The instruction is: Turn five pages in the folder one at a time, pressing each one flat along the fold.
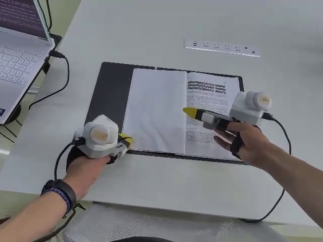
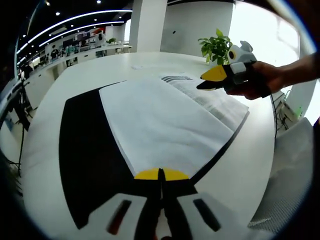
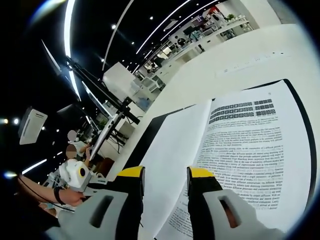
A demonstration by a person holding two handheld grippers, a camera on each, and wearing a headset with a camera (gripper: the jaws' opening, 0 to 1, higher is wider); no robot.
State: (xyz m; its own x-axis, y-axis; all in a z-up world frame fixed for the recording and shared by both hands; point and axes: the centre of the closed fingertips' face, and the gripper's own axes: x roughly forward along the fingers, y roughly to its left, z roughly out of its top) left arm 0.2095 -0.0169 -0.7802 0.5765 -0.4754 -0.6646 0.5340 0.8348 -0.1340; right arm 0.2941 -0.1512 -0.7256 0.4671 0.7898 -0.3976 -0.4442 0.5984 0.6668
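Nearest the person, at the folder's (image 1: 108, 96) near edge, the left gripper (image 1: 125, 141) sits low with its yellow tips pressed together. They grasp nothing that I can make out, and they lie just at the near border of a blank sheet (image 1: 154, 108). A little further in, the right gripper (image 1: 192, 112) hovers above the folder's fold (image 1: 186, 116), jaws parted and empty, pointing across toward the blank sheet. The left gripper view shows it lifted clear of the paper.

The black folder lies open on the white table (image 1: 151, 30). The blank sheet is turned over onto the folder's left half, leaving a strip of bare black cover beyond it, and a printed page (image 1: 214, 98) faces up on the right half. Beside the fold the blank sheet curves up slightly rather than lying dead flat.

So at least one page looks turned, though how many of the five I cannot tell. Its pressing along the fold seems unfinished, and more turns likely remain.

Beyond the folder's far edge lies a white power strip (image 1: 222, 48), and off past its left side stands an open laptop (image 1: 20, 45).
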